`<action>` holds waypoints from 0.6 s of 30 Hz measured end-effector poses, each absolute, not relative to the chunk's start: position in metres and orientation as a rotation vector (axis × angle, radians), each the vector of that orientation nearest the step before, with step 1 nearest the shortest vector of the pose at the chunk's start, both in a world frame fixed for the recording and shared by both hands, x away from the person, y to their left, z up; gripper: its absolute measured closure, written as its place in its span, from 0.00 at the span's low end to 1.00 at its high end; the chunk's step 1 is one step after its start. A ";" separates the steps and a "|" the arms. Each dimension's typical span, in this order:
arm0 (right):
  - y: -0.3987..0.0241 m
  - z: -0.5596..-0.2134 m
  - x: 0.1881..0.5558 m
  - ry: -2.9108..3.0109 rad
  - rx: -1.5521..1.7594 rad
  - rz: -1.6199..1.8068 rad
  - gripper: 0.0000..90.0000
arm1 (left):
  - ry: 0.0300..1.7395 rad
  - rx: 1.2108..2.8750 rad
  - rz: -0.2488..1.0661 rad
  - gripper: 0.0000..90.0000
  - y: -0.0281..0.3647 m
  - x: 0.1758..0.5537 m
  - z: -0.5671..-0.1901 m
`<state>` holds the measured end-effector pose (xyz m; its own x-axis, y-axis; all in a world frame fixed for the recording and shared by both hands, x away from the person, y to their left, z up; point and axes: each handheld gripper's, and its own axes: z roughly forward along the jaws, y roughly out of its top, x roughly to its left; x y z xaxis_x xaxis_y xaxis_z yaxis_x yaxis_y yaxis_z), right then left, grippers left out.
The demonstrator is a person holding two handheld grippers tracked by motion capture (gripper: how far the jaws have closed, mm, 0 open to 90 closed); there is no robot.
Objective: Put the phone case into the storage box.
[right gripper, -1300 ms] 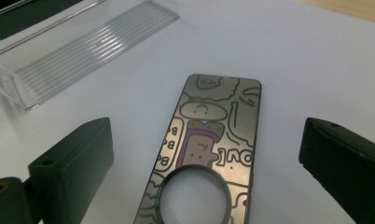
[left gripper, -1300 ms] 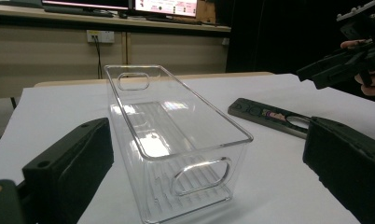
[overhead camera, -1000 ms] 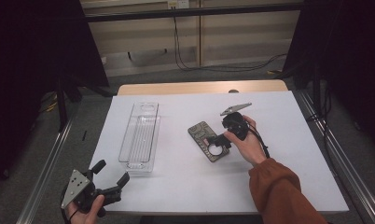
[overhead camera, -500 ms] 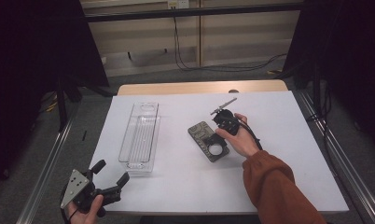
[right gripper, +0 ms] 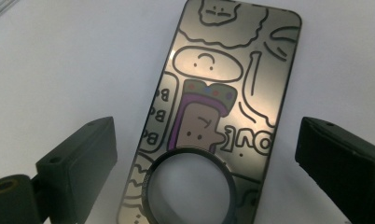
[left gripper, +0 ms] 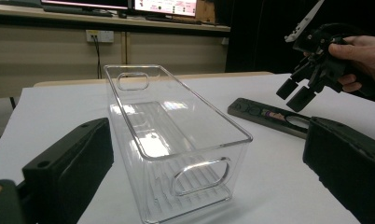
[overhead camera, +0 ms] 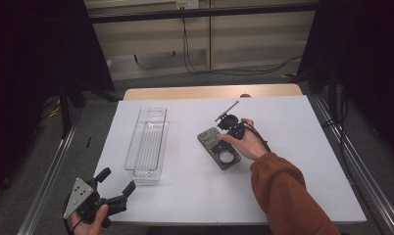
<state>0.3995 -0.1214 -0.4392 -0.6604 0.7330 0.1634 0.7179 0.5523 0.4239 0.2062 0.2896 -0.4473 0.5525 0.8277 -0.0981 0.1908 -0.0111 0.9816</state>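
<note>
A dark, flat phone case with cartoon drawings and a round ring lies on the white table. A person's hand holds my right gripper just above the case's far half, pointing down at it. In the right gripper view the phone case lies between the spread jaws of my right gripper, which is open and holds nothing. To the left stands a clear plastic bin, empty. My left gripper is open near the table's front left corner and points at the bin. From there I also see the right gripper over the case.
A wooden strip runs along the table's far edge. Metal rails run down both sides. Cables hang on the wall behind. The orange sleeve reaches over the front right of the table.
The right gripper has moved along the phone case towards its far end and tipped down over it. The left gripper has stayed put.
</note>
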 end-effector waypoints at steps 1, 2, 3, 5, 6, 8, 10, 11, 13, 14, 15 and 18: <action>-0.120 -0.440 0.401 2.752 1.281 0.708 0.05 | 0.900 1.533 0.631 0.02 0.290 0.206 -0.447; -0.119 -0.442 0.401 2.758 1.284 0.696 0.05 | 0.900 1.531 0.628 0.02 0.289 0.206 -0.447; -0.119 -0.443 0.402 2.763 1.275 0.677 0.05 | 0.902 1.529 0.630 0.02 0.290 0.206 -0.447; -0.118 -0.445 0.404 2.766 1.273 0.656 0.06 | 0.903 1.526 0.627 0.02 0.289 0.206 -0.447; -0.117 -0.446 0.404 2.761 1.285 0.671 0.06 | 0.903 1.527 0.626 0.02 0.290 0.206 -0.447; -0.116 -0.446 0.404 2.765 1.299 0.642 0.07 | 0.903 1.532 0.631 0.02 0.290 0.206 -0.447; -0.114 -0.448 0.405 2.766 1.302 0.625 0.08 | 0.901 1.535 0.633 0.02 0.290 0.206 -0.447; -0.112 -0.448 0.405 2.770 1.303 0.599 0.09 | 0.902 1.534 0.632 0.02 0.290 0.206 -0.447; -0.109 -0.448 0.405 2.777 1.288 0.569 0.09 | 0.909 1.532 0.636 0.02 0.290 0.207 -0.447; -0.107 -0.448 0.404 2.774 1.308 0.570 0.09 | 0.906 1.531 0.629 0.02 0.290 0.207 -0.447; -0.107 -0.450 0.405 2.783 1.300 0.551 0.09 | 0.910 1.525 0.633 0.02 0.290 0.206 -0.448; -0.106 -0.453 0.406 2.776 1.301 0.511 0.09 | 0.917 1.525 0.637 0.02 0.291 0.207 -0.448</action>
<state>0.4056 -0.1059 -0.4534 -0.6492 0.7529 0.1078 0.7419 0.5957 0.3078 0.2066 0.2910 -0.4477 0.5414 0.8343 -0.1038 0.1946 -0.0042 0.9809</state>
